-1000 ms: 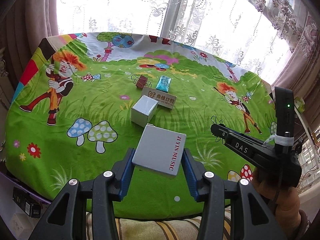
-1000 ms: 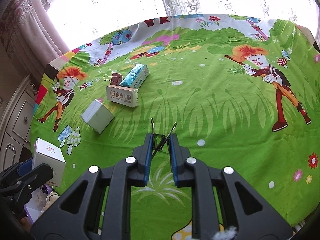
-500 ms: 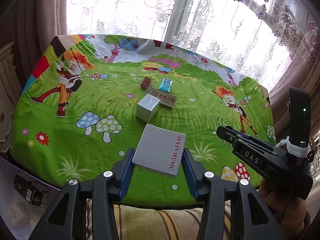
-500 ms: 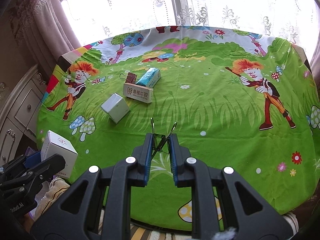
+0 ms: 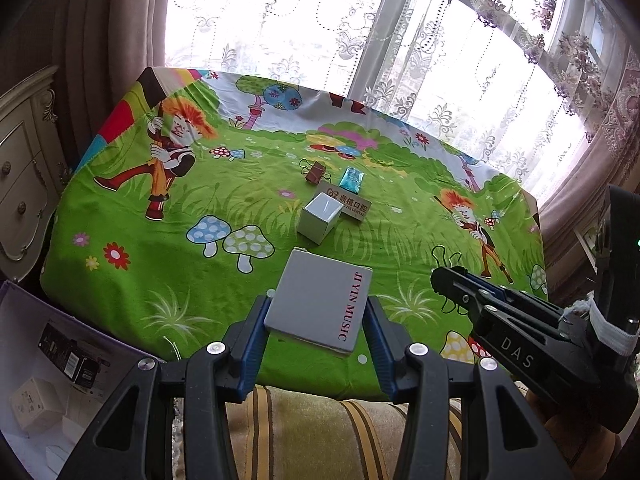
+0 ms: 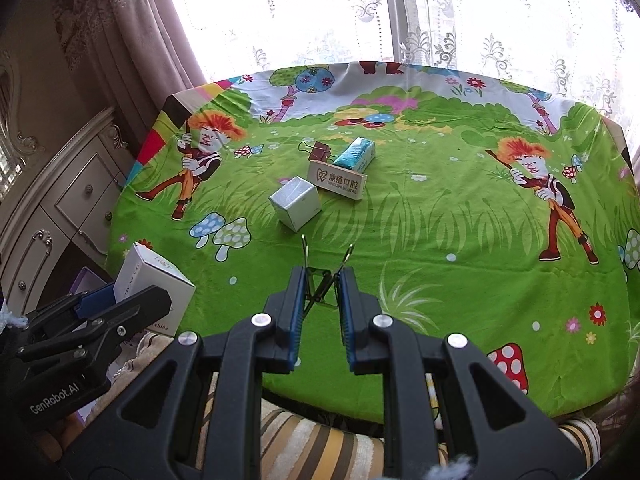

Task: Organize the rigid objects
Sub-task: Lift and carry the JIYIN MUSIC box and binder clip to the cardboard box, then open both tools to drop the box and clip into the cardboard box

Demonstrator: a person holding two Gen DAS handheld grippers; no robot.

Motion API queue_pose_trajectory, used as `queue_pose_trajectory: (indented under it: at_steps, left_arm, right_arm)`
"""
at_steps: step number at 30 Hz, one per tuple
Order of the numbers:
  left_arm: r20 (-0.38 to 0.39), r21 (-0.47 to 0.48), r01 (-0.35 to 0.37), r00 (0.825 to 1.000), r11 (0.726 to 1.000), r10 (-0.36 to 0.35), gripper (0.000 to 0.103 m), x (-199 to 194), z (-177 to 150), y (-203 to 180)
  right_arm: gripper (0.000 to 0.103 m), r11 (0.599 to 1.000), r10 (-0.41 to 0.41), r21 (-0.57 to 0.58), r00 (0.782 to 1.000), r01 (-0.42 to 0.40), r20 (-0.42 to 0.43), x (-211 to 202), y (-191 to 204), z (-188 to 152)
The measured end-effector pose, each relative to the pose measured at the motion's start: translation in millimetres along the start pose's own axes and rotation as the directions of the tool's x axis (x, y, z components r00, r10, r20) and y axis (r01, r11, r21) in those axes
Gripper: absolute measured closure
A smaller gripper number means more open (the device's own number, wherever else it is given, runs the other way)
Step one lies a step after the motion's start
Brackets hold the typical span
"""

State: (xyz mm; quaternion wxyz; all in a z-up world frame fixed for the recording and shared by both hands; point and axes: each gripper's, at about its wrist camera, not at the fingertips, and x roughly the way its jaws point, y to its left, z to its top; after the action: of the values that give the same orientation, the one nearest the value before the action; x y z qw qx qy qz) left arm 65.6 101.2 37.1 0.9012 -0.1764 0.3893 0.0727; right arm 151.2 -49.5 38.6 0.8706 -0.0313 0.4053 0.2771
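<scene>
My left gripper [image 5: 316, 316] is shut on a white box printed JIYIN MUSIC [image 5: 320, 304], held above the table's near edge; the box also shows in the right wrist view [image 6: 150, 280]. My right gripper [image 6: 322, 292] is shut on a black binder clip [image 6: 324, 268], held over the near part of the table. On the green cartoon cloth [image 6: 440, 220] lie a small white box [image 6: 296, 202], a tan dental box [image 6: 338, 180], a teal packet [image 6: 356, 154] and a brown binder clip [image 6: 320, 150].
An open purple-edged storage box [image 5: 48, 360] with small items sits on the floor at the left. A cream cabinet [image 6: 60, 208] stands left of the table. A striped cushion [image 5: 312, 428] lies below the grippers. Curtains hang behind the table.
Both grippers have pulled back and up from the table with their objects still held; the table looks smaller and the floor box has come into the left wrist view.
</scene>
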Motion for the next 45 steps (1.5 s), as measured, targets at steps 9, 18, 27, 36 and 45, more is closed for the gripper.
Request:
queue_pose_trajectory:
  at_steps: [9, 18, 27, 36, 45]
  left_arm:
    - [0.028, -0.05, -0.008, 1.0, 0.999, 0.009, 0.055, -23.6, -9.0, 23.7]
    - [0.053, -0.112, -0.02, 0.998, 0.994, 0.026, 0.055, -52.3, -25.4, 61.1]
    - [0.075, -0.193, -0.07, 0.994, 0.979, 0.085, 0.055, -80.3, -44.4, 108.7]
    - [0.092, -0.294, -0.132, 0.982, 0.947, 0.166, 0.055, -106.3, -63.3, 166.0]
    - [0.103, -0.374, -0.194, 0.963, 0.907, 0.248, 0.055, -134.0, -81.2, 211.7]
  right_arm:
    - [0.083, 0.996, 0.05, -0.073, 0.999, -0.049, 0.001, -15.2, 42.3, -6.4]
    - [0.082, 0.988, 0.071, -0.139, 0.998, -0.07, 0.0, -28.6, 77.5, -10.0]
    - [0.082, 0.963, 0.125, -0.239, 0.992, -0.127, -0.022, -38.8, 129.4, -21.5]
    - [0.082, 0.923, 0.177, -0.335, 0.982, -0.189, -0.064, -45.2, 181.0, -35.7]
    - [0.082, 0.875, 0.214, -0.415, 0.968, -0.25, -0.13, -39.6, 224.5, -51.9]
